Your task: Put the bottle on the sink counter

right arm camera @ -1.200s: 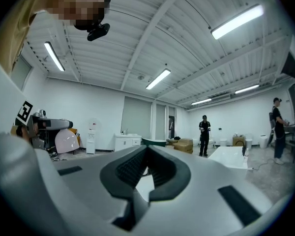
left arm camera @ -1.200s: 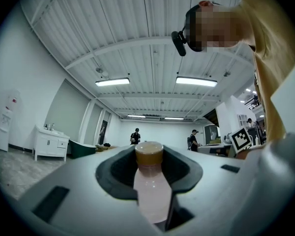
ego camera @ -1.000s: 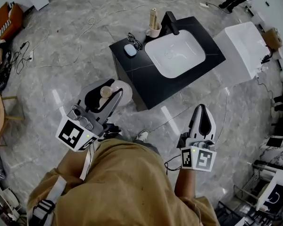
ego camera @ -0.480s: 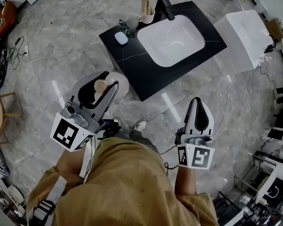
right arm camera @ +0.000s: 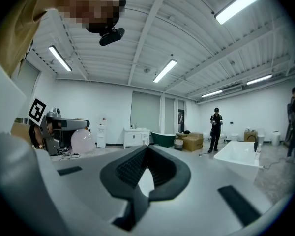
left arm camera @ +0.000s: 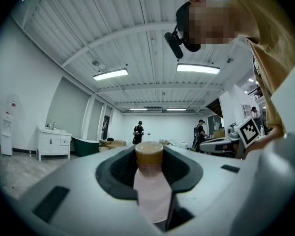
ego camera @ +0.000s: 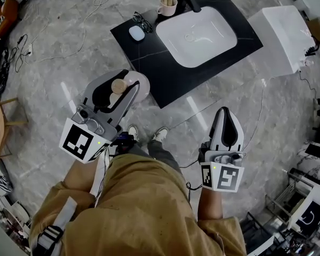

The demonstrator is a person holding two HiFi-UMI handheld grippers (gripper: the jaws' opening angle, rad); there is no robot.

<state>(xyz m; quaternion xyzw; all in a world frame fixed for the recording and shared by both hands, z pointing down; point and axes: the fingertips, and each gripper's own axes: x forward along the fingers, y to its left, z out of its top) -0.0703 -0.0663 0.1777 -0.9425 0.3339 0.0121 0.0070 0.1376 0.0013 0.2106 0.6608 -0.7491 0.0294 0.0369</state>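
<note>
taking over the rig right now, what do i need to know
Left gripper: jaws shut on the bottle, tan cap up, held short of the counter.
Right gripper: jaws together, empty.
Sink counter: ahead of both grippers, its front part bare.
Done: bottle is in hand.
Left: carry it over and stand it on the counter, clear of the basin.
</note>
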